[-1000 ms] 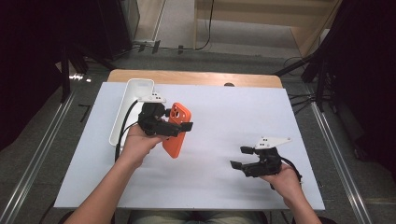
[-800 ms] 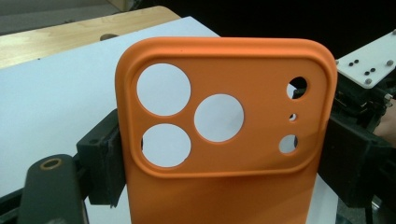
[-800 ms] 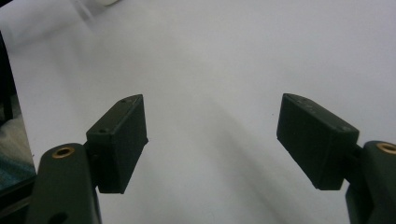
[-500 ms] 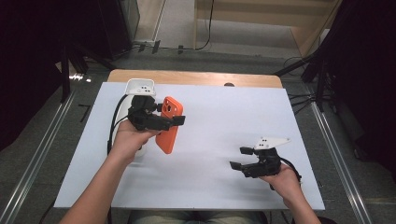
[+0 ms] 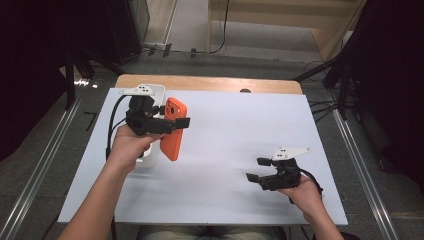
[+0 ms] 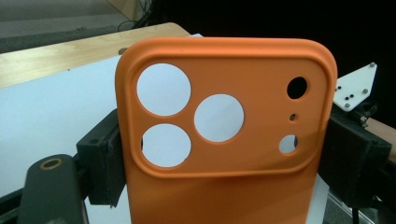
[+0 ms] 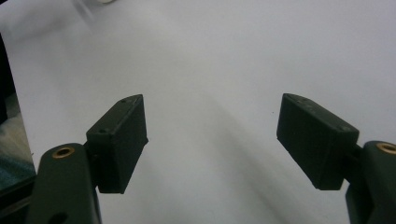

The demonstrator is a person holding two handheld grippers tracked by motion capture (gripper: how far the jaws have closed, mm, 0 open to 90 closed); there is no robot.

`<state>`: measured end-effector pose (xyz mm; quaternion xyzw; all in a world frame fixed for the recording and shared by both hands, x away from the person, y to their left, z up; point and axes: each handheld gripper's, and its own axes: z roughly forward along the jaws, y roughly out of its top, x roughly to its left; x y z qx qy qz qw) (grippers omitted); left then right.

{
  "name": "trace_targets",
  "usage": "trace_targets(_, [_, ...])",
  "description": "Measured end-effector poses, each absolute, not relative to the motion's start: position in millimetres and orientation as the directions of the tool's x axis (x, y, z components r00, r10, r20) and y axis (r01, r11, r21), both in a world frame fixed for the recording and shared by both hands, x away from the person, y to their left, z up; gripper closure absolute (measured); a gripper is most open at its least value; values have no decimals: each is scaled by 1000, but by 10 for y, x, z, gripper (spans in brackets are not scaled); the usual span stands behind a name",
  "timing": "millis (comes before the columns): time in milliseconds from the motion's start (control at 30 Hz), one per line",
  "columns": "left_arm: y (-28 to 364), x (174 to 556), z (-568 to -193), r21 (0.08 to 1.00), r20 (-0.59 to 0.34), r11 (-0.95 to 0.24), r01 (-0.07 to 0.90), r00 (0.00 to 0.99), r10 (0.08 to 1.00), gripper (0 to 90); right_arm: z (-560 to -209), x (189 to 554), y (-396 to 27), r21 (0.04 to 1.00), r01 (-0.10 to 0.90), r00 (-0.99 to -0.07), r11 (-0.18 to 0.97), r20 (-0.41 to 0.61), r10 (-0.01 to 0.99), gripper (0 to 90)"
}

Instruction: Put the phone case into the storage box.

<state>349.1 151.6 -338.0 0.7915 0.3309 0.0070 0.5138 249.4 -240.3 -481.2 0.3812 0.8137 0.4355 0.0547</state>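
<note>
An orange phone case (image 5: 171,145) with round camera holes hangs above the table at the left, its camera end turned away from the person. My left gripper (image 5: 171,121) is shut on it across its width. In the left gripper view the case (image 6: 224,116) stands upright between the two black pads (image 6: 105,163), which press on its side edges. My right gripper (image 5: 256,170) rests low over the white sheet at the front right. Its jaws stand wide apart with nothing between them, and the right gripper (image 7: 215,144) has bare white sheet in front of it.
A long white tray (image 5: 150,91) lies at the left under and behind the left hand. A white sheet (image 5: 240,125) covers the wooden table (image 5: 210,82). A small dark spot (image 5: 244,91) sits at the sheet's far edge. The other gripper's pale plate (image 6: 355,86) shows behind the case.
The left hand has lifted the orange case and carried it to the left, closer to the white tray. The right gripper has stayed where it was.
</note>
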Motion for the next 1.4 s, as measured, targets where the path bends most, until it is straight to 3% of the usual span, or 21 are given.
trace_targets(1000, [2066,3560,-3172,838,-318,-150,525,692,647,154,-4817,2491,-2391,745,574,-708,340,242,664,233])
trace_targets(1400, [2168,3634,-3194,849,-278,-100,519,598,752,154,-4816,2494,-2384,745,574,-707,340,242,665,233])
